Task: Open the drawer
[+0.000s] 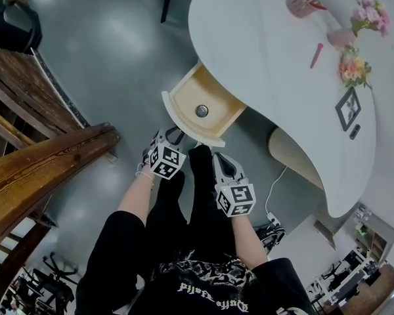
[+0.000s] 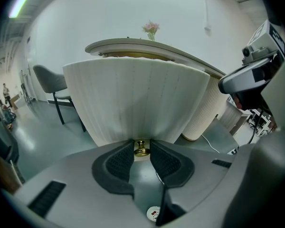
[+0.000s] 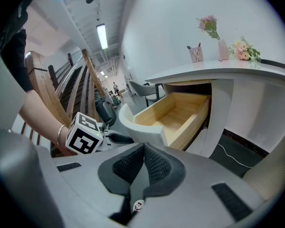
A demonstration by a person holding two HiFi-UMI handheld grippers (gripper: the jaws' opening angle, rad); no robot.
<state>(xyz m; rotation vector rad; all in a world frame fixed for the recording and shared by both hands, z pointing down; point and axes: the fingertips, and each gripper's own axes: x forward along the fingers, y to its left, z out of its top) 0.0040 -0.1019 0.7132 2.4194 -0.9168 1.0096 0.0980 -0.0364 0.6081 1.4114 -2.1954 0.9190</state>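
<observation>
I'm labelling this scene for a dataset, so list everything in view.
desk: one, white, curved, centre-right
drawer: one, pale wood inside, pulled open under the desk
round metal object: one, silvery, on the drawer floor
knob: one, brass, drawer front
pen cup: one, pink, far end of the desk
flower bunches: two, pink and orange, desk's right side
pen: one, red, on the desk
railing: one, brown wood, left
left gripper: grey, closed on the knob
right gripper: grey, jaws together, empty

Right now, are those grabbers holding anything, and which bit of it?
The left gripper is clamped on the brass knob at the front of the drawer. The right gripper is shut and empty.
</observation>
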